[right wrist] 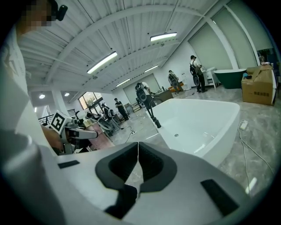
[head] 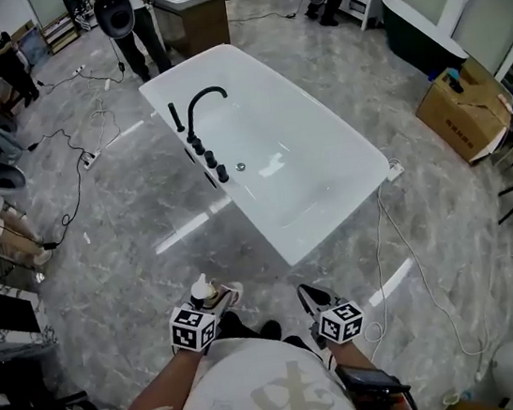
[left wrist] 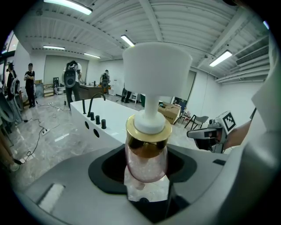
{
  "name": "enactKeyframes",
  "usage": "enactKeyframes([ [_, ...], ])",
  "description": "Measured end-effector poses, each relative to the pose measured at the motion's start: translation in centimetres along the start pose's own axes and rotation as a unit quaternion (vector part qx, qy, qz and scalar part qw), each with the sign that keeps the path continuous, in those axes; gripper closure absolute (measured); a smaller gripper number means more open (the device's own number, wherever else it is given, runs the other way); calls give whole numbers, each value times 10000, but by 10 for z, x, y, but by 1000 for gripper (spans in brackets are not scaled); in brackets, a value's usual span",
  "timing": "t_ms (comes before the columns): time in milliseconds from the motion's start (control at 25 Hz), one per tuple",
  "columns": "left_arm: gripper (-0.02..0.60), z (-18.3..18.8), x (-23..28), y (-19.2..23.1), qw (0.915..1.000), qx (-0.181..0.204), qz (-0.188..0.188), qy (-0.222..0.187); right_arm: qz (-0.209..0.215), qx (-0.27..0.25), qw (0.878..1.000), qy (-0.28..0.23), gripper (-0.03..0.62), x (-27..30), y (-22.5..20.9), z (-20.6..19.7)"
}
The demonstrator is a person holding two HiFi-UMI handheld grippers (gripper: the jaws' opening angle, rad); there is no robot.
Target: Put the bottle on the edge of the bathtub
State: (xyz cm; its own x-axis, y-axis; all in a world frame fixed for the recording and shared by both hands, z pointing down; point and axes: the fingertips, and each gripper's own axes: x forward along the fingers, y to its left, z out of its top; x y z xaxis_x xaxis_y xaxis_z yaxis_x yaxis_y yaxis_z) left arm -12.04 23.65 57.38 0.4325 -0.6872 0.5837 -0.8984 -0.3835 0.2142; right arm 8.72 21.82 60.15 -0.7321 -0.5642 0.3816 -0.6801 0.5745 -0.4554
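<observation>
The left gripper (left wrist: 147, 178) is clamped on the upright bottle (left wrist: 146, 151), which is held in the air well short of the bathtub (head: 335, 224), and the right gripper (right wrist: 137, 163) is closed on nothing, so pickup looks done while the approach and placing on the edge remain.

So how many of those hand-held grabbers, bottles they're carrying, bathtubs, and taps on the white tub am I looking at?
Grippers: 2, the left gripper and the right gripper
Bottles held: 1, the bottle between the left gripper's fingers
Bathtubs: 2, the white bathtub and the dark bathtub
Taps: 1, the black faucet
Total: 6
</observation>
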Motion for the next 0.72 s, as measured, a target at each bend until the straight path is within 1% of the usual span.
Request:
enactKeyframes([
  [440,360,20,9,-7,10000,61,-13,0,2,50,10000,85,588,-4,-9,3],
  [720,360,23,19,-8,9998,118,-148,70,-5,92,9997,231,588,7,-13,0],
])
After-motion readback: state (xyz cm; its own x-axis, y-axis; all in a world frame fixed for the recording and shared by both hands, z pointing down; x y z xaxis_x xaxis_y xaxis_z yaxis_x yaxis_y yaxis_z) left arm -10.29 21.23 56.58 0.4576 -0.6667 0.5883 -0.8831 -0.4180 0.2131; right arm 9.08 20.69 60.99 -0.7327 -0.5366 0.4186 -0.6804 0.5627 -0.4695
